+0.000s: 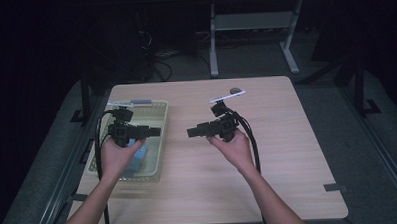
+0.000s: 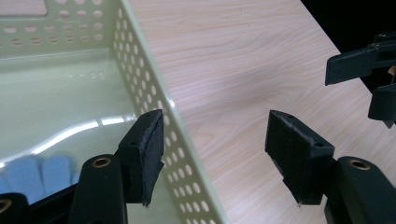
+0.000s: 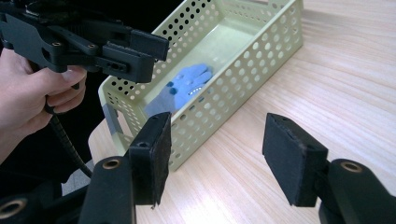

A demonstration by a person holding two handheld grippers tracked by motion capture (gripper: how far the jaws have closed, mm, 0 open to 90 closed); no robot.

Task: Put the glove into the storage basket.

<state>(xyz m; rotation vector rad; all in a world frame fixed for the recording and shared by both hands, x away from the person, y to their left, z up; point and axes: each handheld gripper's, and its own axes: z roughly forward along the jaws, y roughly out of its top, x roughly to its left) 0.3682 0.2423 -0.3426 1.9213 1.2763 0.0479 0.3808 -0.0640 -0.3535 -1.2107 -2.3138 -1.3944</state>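
the small blue fabric glove (image 3: 183, 87) lay in the pale green perforated plastic basket (image 1: 160, 138); both grippers, left (image 1: 155, 131) and right (image 1: 192, 132), stood wide and empty, so the drop-off looked finished and pulling clear came next.

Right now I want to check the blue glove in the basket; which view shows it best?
The right gripper view: the glove lies whole on the basket floor, fingers spread. The left gripper view catches blurred fingertips at the bottom edge. In the high view the left hand covers most of it.
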